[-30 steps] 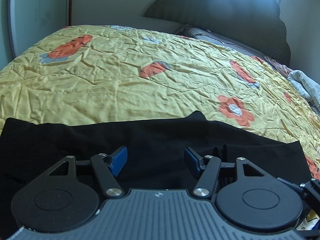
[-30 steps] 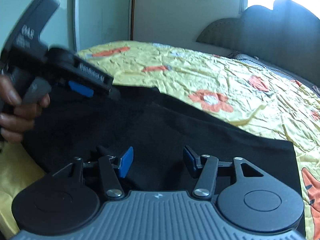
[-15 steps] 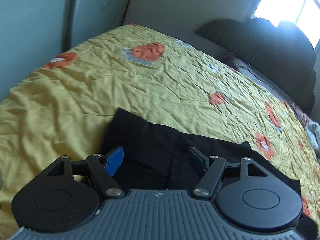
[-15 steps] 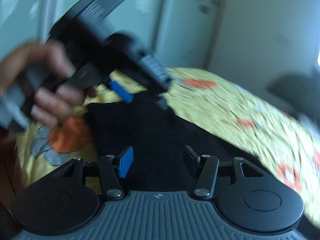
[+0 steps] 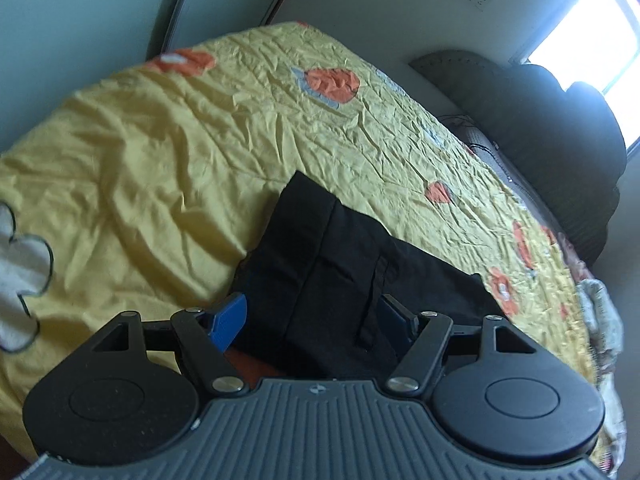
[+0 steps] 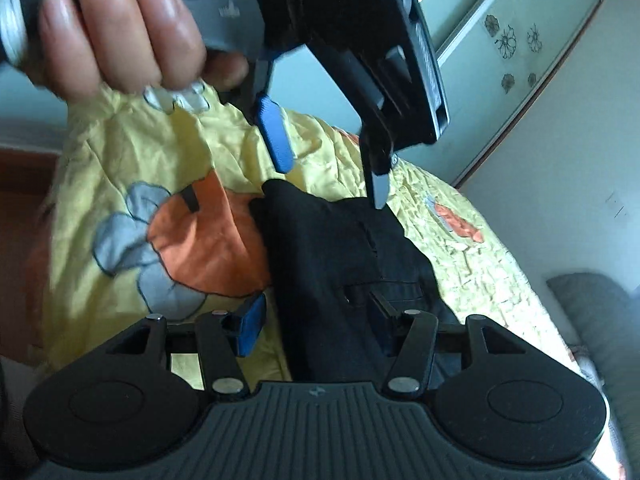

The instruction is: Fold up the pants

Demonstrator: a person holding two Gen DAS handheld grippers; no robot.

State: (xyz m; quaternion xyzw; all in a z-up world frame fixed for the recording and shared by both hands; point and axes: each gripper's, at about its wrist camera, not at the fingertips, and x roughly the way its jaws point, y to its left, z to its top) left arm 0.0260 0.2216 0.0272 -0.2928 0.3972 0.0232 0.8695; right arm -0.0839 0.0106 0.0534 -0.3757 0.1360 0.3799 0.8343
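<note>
We find the pants (image 5: 340,264) lying flat on the bed (image 5: 160,152), with our left gripper (image 5: 316,316) and right gripper (image 6: 316,320) both spread wide at one end, empty, seemingly poised to pinch its corners for a fold.

Both claws (image 5: 312,318) (image 6: 316,316) agape.
</note>
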